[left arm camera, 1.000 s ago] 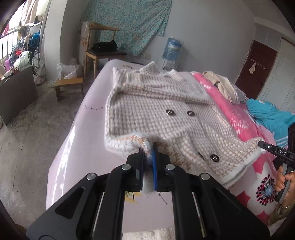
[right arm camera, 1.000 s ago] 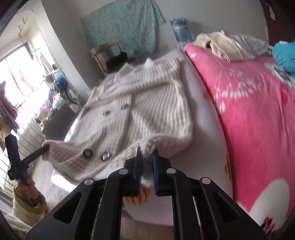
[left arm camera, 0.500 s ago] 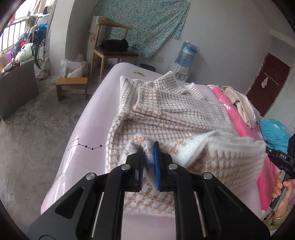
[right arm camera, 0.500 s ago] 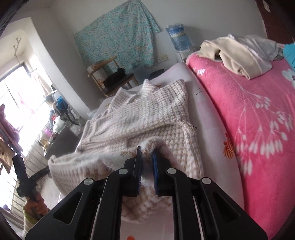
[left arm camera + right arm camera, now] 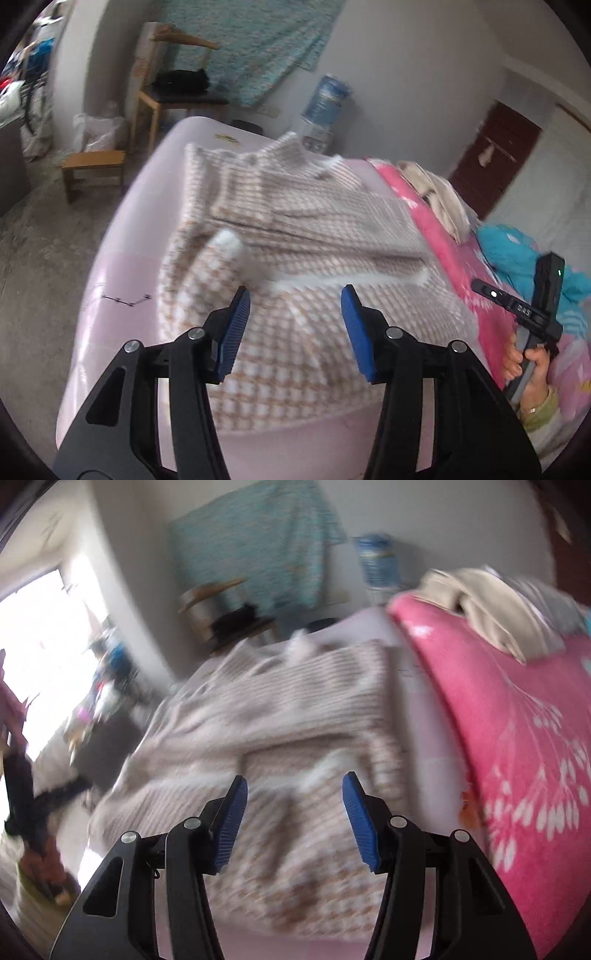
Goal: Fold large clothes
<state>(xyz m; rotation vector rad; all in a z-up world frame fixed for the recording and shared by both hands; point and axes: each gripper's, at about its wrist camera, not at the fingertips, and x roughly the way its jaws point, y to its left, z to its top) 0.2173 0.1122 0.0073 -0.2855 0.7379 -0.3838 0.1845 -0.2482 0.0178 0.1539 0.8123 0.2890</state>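
Hem (image 5: 295,354) now folded up, tools' jaws just opened

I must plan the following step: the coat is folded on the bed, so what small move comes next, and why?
Probably draw both tools back. The left tool and right tool have just been opening, nothing between their pads, and the checked coat lies doubled on the bed.
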